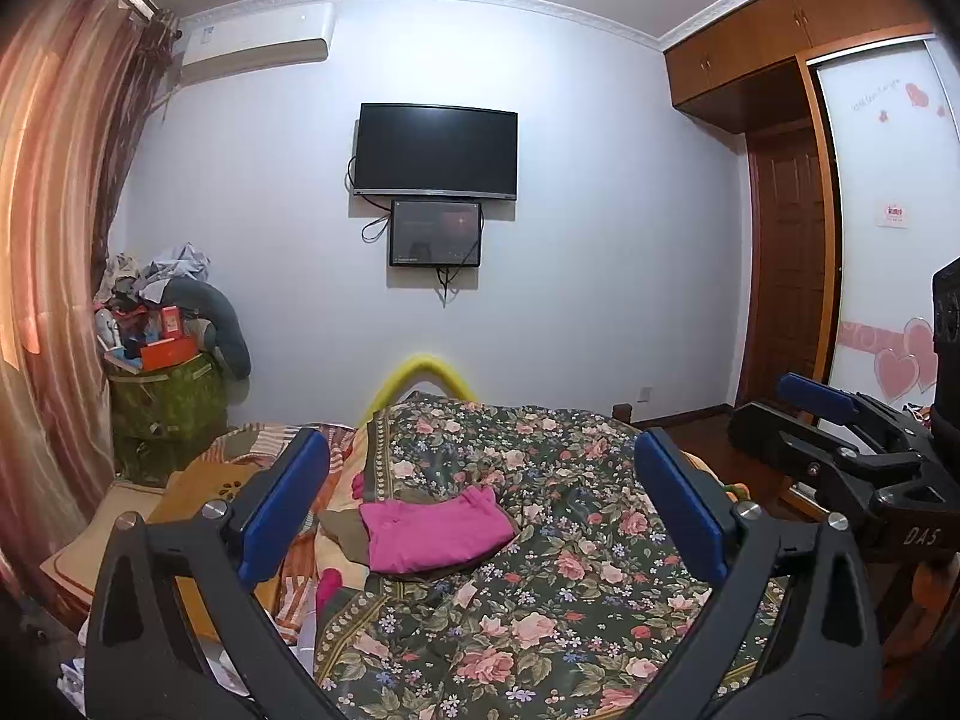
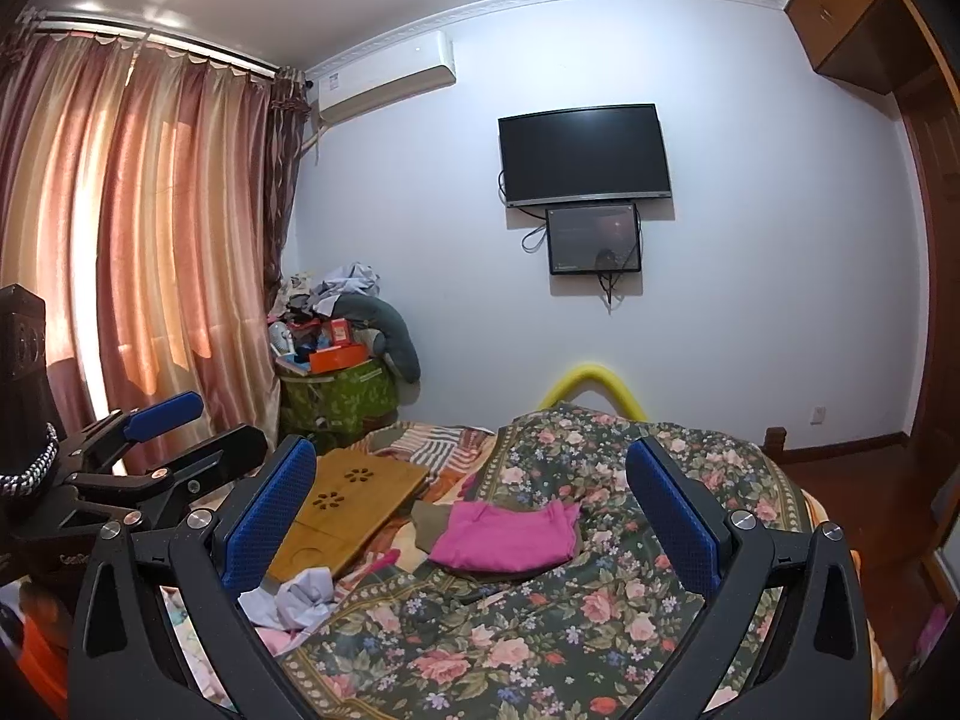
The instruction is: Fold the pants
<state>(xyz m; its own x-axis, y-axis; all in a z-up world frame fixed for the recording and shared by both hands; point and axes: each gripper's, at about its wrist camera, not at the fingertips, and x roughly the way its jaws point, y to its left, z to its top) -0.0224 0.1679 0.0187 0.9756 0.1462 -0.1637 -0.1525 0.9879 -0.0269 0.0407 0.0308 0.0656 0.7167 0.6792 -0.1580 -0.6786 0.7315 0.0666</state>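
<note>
The pink pants (image 1: 435, 531) lie folded on the flowered blanket (image 1: 540, 600) of the bed, on top of a brown garment (image 1: 345, 531). The left gripper (image 1: 480, 504) is wide open and holds nothing. The right gripper (image 2: 471, 510) is also wide open and empty. Both hang above the bed, apart from the pants

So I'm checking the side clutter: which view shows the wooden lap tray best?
The right wrist view: the wooden lap tray lies nearly whole left of the pink pants. In the left wrist view only slivers show behind the left gripper's finger.
</note>
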